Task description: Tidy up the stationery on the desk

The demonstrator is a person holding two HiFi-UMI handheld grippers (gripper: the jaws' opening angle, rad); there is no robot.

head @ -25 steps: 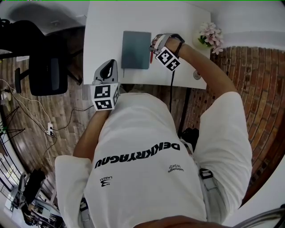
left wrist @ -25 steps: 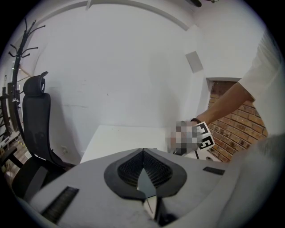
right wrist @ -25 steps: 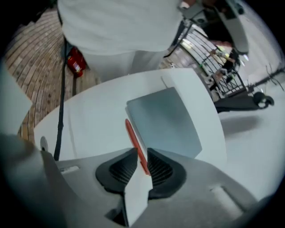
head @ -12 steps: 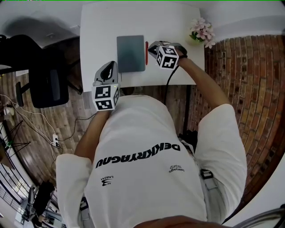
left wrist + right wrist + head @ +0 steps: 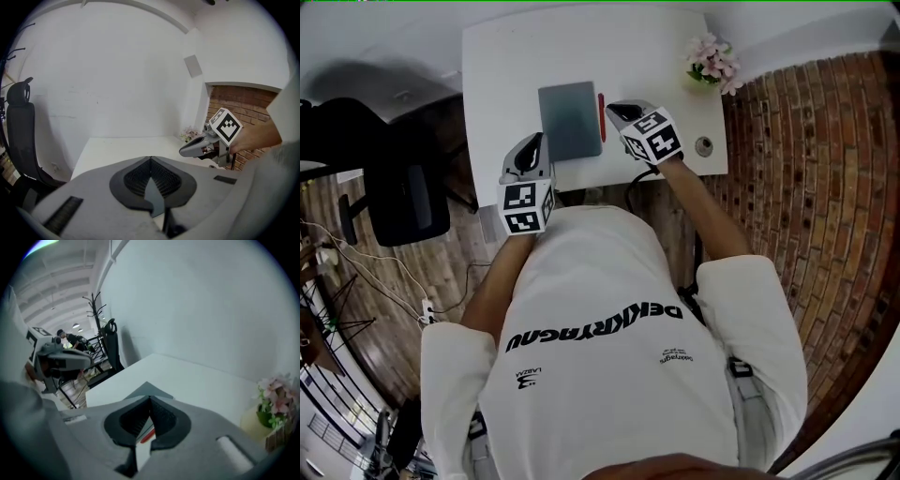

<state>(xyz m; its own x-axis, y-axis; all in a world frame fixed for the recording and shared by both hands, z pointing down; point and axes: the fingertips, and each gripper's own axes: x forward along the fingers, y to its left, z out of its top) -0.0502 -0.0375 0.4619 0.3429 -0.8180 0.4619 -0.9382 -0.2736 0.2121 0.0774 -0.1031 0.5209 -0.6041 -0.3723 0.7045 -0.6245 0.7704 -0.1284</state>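
Hovering over white surface (image 5: 497, 75), holding left claw (image 5: 531, 141) and right claw (image 5: 612, 109) pressed together, empty, flanking grey notebook (image 5: 570, 122) and red pen (image 5: 601, 116) lying just beside it

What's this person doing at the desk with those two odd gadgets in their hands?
A person in a white T-shirt is tidying a white desk with a hand-held gripper in each hand. A flat grey notebook lies on it, with a slim red pen alongside its right edge. The right hand-held gripper is just right of the pen; the left hand-held gripper is by the notebook's near left corner. Both have jaws closed and hold nothing.
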